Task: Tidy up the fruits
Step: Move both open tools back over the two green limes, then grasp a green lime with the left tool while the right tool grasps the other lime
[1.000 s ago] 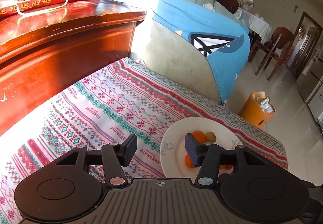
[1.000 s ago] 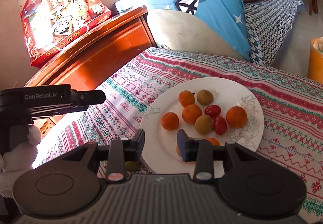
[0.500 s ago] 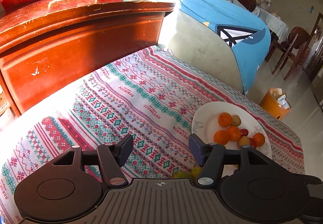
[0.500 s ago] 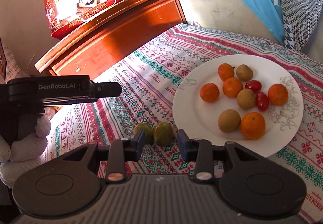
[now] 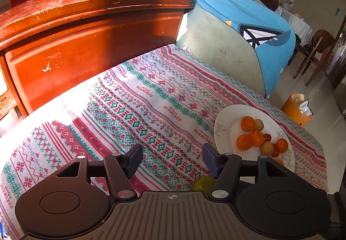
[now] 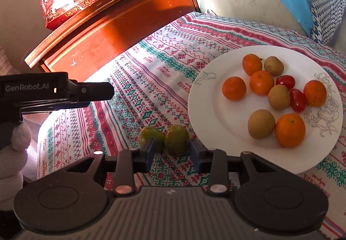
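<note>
Hovering your right gripper (image 6: pixel 172 152) low over two green fruits (image 6: pixel 164 139) on the patterned tablecloth (image 6: pixel 151 79), jaws open around the right-hand one.

That pair sits touching, just off the white plate (image 6: pixel 203 97) at its 8 o'clock; the plate carries oranges (image 6: pixel 234 88), brown kiwis (image 6: pixel 261 124) and red tomatoes (image 6: pixel 298 100). Your left gripper (image 5: pixel 173 161) hangs above bare cloth with jaws wide open and nothing between them, plate at its 3 o'clock, wooden cabinet (image 5: pixel 93 32) at 11.

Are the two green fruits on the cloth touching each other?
Touching. The right wrist view shows the left green fruit and right green fruit pressed side by side, no cloth between them.
</note>
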Demonstrator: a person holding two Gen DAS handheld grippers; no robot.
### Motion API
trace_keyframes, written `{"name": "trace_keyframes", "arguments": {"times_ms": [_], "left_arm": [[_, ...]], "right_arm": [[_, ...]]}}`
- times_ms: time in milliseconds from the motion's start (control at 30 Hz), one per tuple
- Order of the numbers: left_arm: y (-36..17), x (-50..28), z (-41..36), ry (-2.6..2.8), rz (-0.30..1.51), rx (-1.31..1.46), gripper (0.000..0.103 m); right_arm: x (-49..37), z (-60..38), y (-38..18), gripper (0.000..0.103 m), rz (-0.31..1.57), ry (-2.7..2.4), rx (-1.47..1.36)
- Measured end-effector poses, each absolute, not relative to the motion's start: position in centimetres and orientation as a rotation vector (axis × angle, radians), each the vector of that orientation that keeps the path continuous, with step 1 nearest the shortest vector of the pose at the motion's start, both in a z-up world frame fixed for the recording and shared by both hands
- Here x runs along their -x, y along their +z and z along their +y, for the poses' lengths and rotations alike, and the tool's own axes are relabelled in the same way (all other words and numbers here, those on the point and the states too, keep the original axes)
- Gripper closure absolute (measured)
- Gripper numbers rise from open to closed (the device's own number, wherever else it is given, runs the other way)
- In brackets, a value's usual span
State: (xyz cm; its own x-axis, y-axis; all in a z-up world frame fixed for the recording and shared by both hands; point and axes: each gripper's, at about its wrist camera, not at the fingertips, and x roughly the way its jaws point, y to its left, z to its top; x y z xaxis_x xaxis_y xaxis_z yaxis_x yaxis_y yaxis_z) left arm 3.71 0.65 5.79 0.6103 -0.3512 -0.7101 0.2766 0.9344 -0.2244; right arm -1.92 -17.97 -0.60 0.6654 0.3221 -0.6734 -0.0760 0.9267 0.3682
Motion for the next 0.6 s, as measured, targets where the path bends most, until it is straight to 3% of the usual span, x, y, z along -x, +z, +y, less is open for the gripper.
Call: {"name": "trace_keyframes", "arguments": {"times_ms": [133,600], "left_arm": [[5.7,-3.8,1.2,-0.358,0.844,0.101,0.043],[4.6,-2.8,0.5,-0.397,0.866,0.058,0.043]], "right_arm": [[1.6,-18.0,-1.0,0.076,0.818,0.22,-0.337],[4.6,-19.2,-0.4,0.076,0.846,0.239,-0.326]]}}
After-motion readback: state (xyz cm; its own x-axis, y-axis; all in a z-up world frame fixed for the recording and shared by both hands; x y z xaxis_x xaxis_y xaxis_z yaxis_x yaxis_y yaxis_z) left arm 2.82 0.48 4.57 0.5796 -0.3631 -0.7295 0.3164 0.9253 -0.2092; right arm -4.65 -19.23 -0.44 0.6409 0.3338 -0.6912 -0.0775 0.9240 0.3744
